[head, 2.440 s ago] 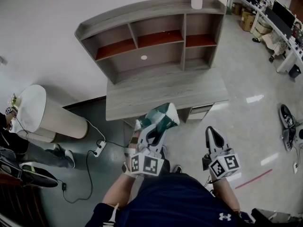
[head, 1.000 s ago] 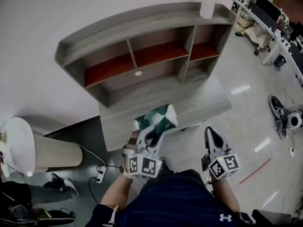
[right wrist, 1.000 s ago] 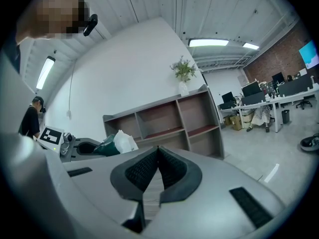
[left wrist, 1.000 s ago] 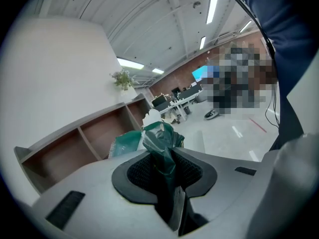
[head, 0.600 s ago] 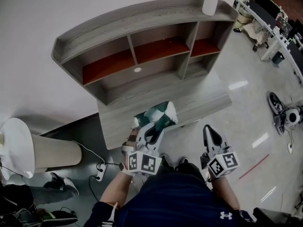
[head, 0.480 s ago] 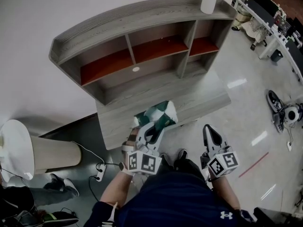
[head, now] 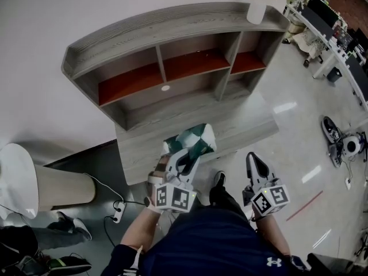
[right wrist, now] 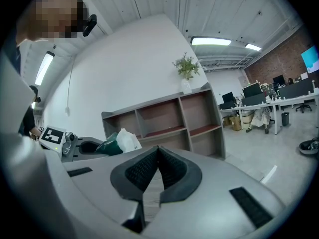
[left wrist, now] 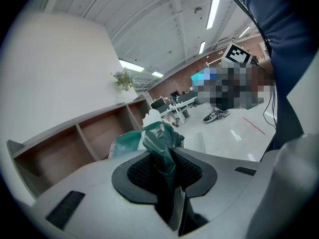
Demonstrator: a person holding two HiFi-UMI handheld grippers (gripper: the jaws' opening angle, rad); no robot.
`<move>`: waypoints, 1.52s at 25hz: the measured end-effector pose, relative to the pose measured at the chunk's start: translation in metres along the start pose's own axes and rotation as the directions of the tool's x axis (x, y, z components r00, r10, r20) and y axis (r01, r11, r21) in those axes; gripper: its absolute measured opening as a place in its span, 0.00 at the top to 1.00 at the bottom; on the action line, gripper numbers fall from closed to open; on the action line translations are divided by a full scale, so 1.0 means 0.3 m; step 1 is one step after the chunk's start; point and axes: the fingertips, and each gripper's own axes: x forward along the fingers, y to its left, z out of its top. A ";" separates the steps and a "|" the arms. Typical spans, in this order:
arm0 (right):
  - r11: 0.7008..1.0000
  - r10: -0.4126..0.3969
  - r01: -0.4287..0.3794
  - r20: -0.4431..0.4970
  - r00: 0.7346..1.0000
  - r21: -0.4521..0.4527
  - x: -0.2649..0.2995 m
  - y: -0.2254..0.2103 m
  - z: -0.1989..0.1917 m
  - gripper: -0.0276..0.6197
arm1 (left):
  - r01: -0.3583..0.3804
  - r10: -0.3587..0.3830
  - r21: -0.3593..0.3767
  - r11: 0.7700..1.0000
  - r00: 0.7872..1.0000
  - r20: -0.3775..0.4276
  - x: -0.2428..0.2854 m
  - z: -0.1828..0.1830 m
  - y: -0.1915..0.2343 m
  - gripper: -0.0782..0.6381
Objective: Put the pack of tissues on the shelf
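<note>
A green-and-white pack of tissues is pinched in my left gripper, held over the near edge of the grey desk. In the left gripper view the pack's green wrapper is squeezed between the dark pads. My right gripper hangs to the right over the floor, its jaws together with nothing between them. The grey shelf unit with red-brown boards stands on the desk against the wall; its compartments hold nothing. The right gripper view also catches the pack and the shelf.
A white vase with a plant stands on the shelf's top right corner. A white round-topped bin stands left of the desk, with a power strip and cables on the floor. Office desks and shoes lie to the right.
The desk and shelf have drifted closer and leftward in the head view as the person stepped toward them. Both grippers keep the same pose; the tissue pack stays gripped.
</note>
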 end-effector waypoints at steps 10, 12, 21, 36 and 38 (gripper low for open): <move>0.999 0.009 -0.009 -0.005 1.000 0.037 0.063 -0.078 -0.009 0.94 | -0.004 0.004 0.015 1.000 1.000 -0.020 0.080 0.021 0.030 0.75; 0.999 0.010 -0.010 0.000 1.000 0.037 0.086 -0.107 0.002 0.94 | -0.009 0.009 0.012 1.000 1.000 -0.020 0.110 0.036 0.048 0.75; 0.998 0.031 -0.030 -0.014 0.999 0.059 0.184 -0.252 0.021 0.94 | -0.008 0.009 0.019 1.000 0.999 -0.046 0.269 0.078 0.074 0.75; 0.990 0.119 -0.115 -0.035 0.992 0.086 0.356 -0.489 0.084 0.94 | -0.078 0.091 0.099 0.992 0.986 -0.138 0.533 0.167 0.197 0.75; 0.987 0.133 -0.130 -0.034 0.991 0.090 0.378 -0.514 0.093 0.94 | -0.090 0.107 0.115 0.989 0.983 -0.149 0.560 0.178 0.219 0.75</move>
